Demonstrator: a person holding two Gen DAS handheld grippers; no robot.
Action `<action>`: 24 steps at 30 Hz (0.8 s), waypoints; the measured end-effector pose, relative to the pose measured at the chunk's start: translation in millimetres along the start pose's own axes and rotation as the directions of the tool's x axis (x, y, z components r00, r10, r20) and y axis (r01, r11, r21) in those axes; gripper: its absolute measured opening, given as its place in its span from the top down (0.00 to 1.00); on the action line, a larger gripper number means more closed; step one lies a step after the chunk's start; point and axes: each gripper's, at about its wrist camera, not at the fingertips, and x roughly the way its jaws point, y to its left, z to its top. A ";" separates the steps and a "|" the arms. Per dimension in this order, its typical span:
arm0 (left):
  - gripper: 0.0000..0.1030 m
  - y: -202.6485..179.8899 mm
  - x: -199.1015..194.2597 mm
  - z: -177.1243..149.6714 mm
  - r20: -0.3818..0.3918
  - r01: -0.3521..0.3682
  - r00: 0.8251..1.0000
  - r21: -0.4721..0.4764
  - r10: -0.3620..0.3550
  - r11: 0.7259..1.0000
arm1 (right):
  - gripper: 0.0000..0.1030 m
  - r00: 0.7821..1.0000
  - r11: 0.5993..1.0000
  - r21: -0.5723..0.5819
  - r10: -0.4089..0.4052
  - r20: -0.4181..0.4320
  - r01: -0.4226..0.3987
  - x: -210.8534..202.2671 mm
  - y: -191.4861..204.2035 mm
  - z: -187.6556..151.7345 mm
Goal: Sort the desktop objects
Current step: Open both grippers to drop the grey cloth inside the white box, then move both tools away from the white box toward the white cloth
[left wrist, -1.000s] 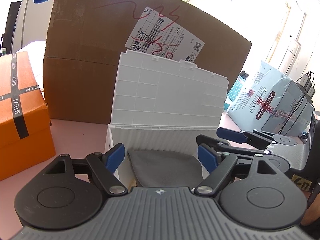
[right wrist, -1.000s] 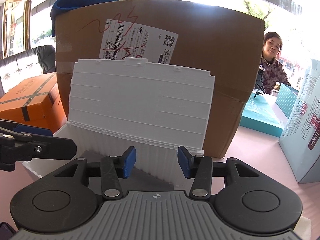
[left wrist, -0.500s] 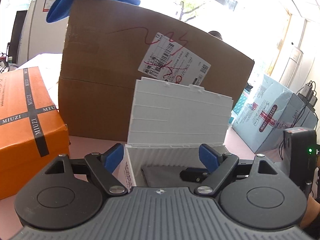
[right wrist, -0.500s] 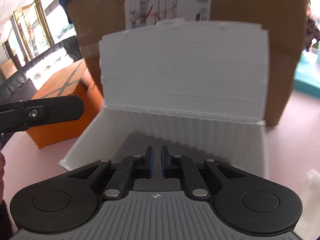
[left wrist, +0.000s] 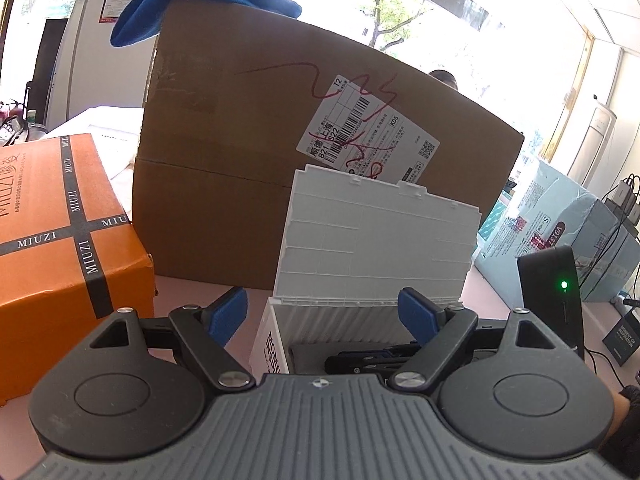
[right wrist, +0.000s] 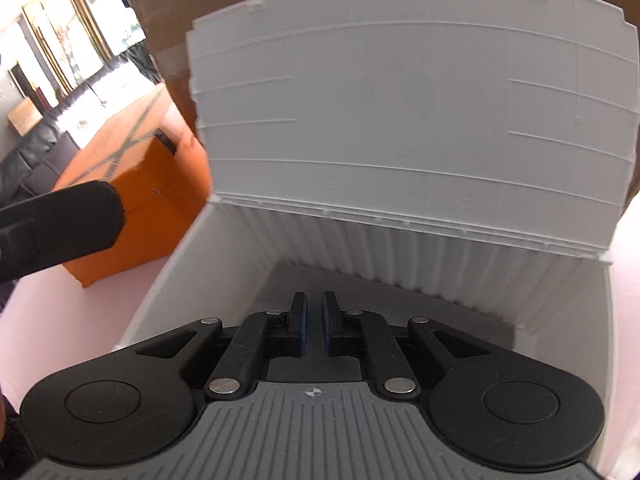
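Reaching down into the open white ribbed plastic storage box (right wrist: 224, 264), the right gripper (right wrist: 312, 330) has its blue-padded fingers (right wrist: 299, 328) drawn nearly together, a narrow slit left between them; nothing is visible in that slit, so whether anything is pinched I cannot tell. Fingertips sit over the dark grey flat liner or object (right wrist: 472, 312) on the box floor; contact cannot be judged. Left gripper (left wrist: 322, 314) is spread wide, blue pads (left wrist: 226, 314) well apart, holding nothing, hovering just in front of the box's near-left corner (left wrist: 270, 344). In the left wrist view the right gripper's black fingers (left wrist: 372, 360) show inside the box. Box sits on the pink tabletop (left wrist: 188, 292), long axis running left-right across both views, opening facing up; its hinged white lid (left wrist: 376, 240) stands upright at the far side, leaning against the large brown cardboard carton (left wrist: 240, 160). Orange MIUZI gift box (left wrist: 60, 240) stands to the left, near but apart from the box.
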 end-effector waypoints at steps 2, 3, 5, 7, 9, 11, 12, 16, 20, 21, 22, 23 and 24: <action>0.21 0.9 0.3 0.1 -0.001 -0.001 1.000 -0.006 0.001 1.000 | 0.92 1.000 1.000 -0.010 0.012 0.005 -0.012 2.4 3.2 -1.3; 0.21 1.1 0.8 0.1 -0.002 -0.001 1.000 -0.007 0.001 1.000 | 0.92 1.000 1.000 -0.019 0.000 0.003 0.000 4.3 5.5 -1.2; 0.21 0.9 2.3 -0.1 -0.007 -0.001 1.000 -0.007 0.001 1.000 | 0.92 1.000 0.999 -0.040 -0.027 0.008 0.027 6.4 9.3 -1.8; 0.21 0.4 4.1 -0.7 -0.012 0.001 1.000 -0.005 -0.001 1.000 | 0.92 0.999 0.999 -0.035 -0.030 0.025 0.031 4.0 9.2 -3.0; 0.21 -0.1 5.0 -1.6 -0.018 0.005 1.000 -0.003 -0.005 1.000 | 0.90 0.999 1.000 -0.009 -0.018 0.052 0.018 -1.2 6.5 -4.4; 0.21 -0.9 5.5 -2.5 -0.023 0.011 1.000 -0.002 -0.011 1.000 | 0.86 0.994 1.000 0.007 -0.010 0.108 0.009 -15.9 3.1 -7.9; 0.21 -1.4 5.6 -2.8 -0.026 0.015 1.000 -0.001 -0.015 1.000 | 0.79 0.991 1.000 0.014 -0.009 0.136 0.007 -24.3 1.3 -10.4; 0.21 -4.9 5.8 -5.4 -0.044 0.049 0.998 -0.001 -0.049 0.999 | 0.64 0.972 0.999 0.051 -0.015 0.236 0.003 -60.4 -11.5 -25.6; 0.18 -15.6 8.8 -11.6 -0.081 0.116 0.990 0.019 -0.114 0.993 | 0.45 0.943 0.996 0.087 -0.023 0.333 -0.007 -94.1 -23.4 -48.6; 0.16 -19.5 10.3 -14.2 -0.094 0.130 0.987 0.028 -0.127 0.991 | 0.25 0.933 0.995 0.097 -0.028 0.359 -0.007 -103.8 -28.4 -56.1; 0.16 -23.3 11.8 -16.8 -0.106 0.143 0.985 0.036 -0.139 0.989 | 0.14 0.918 0.994 0.110 -0.042 0.393 -0.002 -109.8 -29.1 -63.5; 0.13 -26.0 12.4 -18.5 -0.109 0.144 0.984 0.036 -0.140 0.989 | 0.12 0.898 0.991 0.130 -0.070 0.433 0.014 -118.2 -29.3 -71.8; 0.08 -28.1 12.9 -20.4 -0.108 0.140 0.985 0.034 -0.136 0.989 | 0.12 0.881 0.990 0.138 -0.083 0.467 0.020 -123.1 -27.9 -79.6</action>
